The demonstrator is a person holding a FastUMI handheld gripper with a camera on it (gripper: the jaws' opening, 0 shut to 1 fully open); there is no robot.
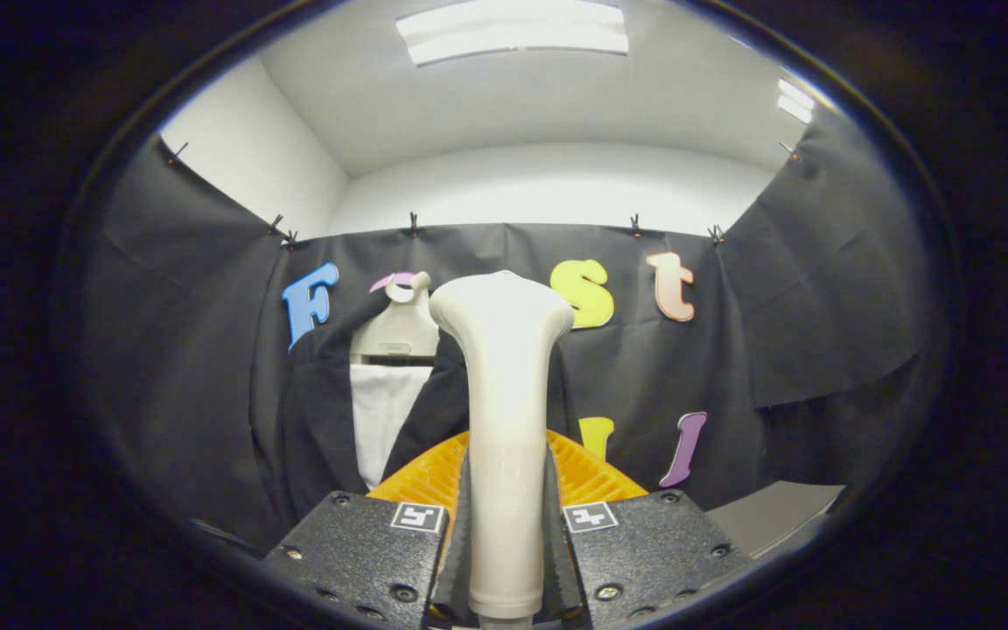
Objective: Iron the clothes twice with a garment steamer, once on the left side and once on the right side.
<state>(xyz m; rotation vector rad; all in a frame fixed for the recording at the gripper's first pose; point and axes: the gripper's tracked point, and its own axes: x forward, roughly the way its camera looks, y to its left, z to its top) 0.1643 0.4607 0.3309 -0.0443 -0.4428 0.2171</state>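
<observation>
Garment steamer [502, 411]: one, white, standing upright between the two fingers of your tool [504, 534]. Its long handle runs up from between the fingers and widens into a flared head at the top. Both fingers press against the handle from either side, so your tool is closed around the steamer and carrying it.

Clothes: one dark jacket [320, 420], open at the front, hanging beyond the steamer and a little to its left, against the black cloth wall [819, 306]. One white garment [379, 420] shows in the jacket's opening.

Hanger [396, 328]: one, pale, with a hook at its top, holding the jacket at the shoulders. The steamer's head stands just beside it in your view and covers part of the jacket's right side.

Orange ribbed parts [596, 472]: two, fanning out behind the fingers, one on each side of the steamer's handle.

Square markers [417, 516]: two, one on each finger body.

Ceiling lights [513, 31]: two, one overhead, one further right.
</observation>
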